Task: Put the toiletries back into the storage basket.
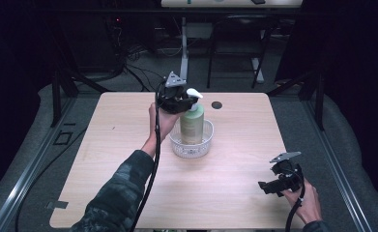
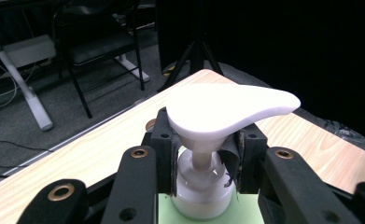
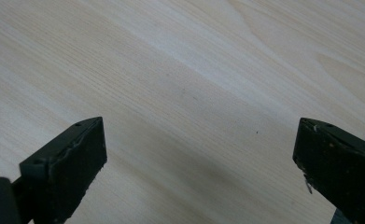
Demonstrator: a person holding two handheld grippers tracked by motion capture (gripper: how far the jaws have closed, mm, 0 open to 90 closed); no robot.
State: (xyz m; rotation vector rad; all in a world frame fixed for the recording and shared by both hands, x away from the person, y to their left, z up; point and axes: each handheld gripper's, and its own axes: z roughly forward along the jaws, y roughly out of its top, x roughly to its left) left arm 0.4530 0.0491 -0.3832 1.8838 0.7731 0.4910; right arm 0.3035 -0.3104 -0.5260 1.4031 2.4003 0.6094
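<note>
Your left gripper (image 1: 177,99) has its fingers (image 2: 164,140) clamped on the white pump neck of the green bottle (image 1: 192,124), just under the pump head (image 2: 227,109). The bottle stands upright in the clear basket (image 1: 207,145) on the tabletop (image 1: 235,179). Your right gripper (image 1: 268,187) holds nothing, its fingers (image 3: 63,172) wide apart over bare tabletop.

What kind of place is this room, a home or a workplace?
Probably a lab or recording workspace, not a home. A bare wooden table stands among dark curtains, loose cables run across the grey floor, and a folding chair and another desk's leg stand behind.
</note>
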